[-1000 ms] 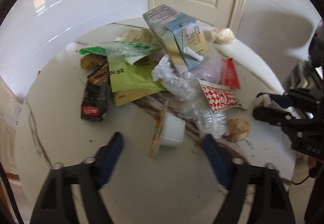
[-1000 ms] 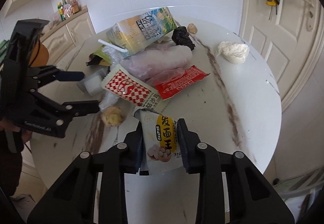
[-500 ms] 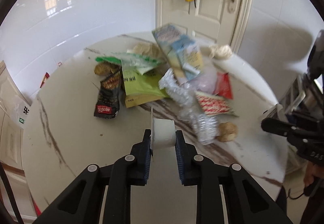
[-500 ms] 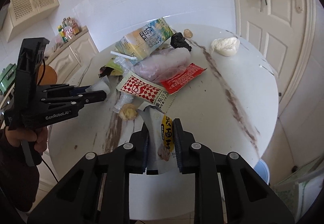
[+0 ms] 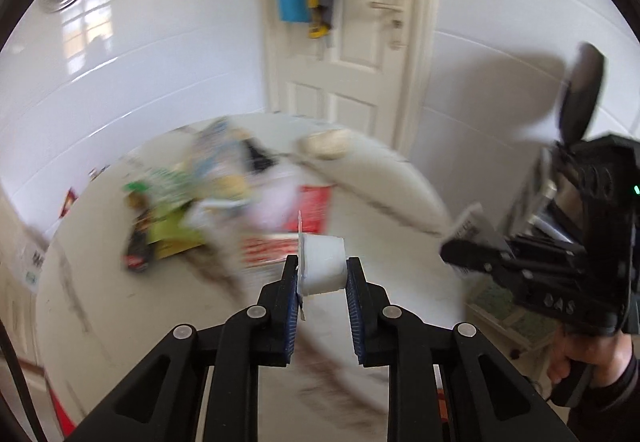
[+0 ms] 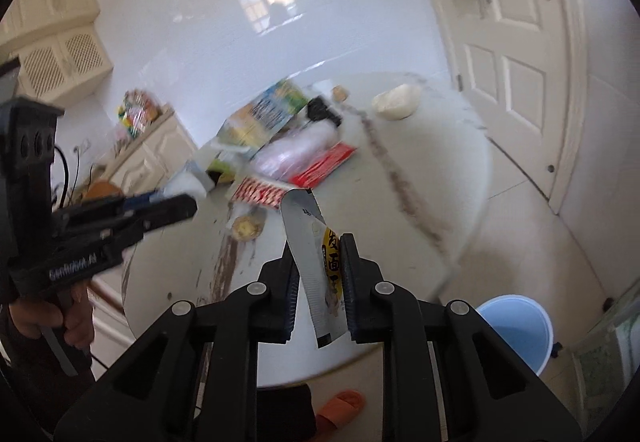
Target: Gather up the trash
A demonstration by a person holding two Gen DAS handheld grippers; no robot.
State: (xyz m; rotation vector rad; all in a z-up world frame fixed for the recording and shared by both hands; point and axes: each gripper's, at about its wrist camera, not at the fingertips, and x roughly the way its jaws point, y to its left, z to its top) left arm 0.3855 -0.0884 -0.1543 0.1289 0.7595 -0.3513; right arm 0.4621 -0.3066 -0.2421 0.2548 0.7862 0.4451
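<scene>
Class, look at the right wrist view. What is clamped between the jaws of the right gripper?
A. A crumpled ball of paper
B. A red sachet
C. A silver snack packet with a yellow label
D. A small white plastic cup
C: in the right wrist view the right gripper is closed on a silver snack packet with a yellow label, lifted off the table; the small white cup is in the left gripper.

Yellow-labelled packet (image 6: 326,274) reads "发面王"
</scene>
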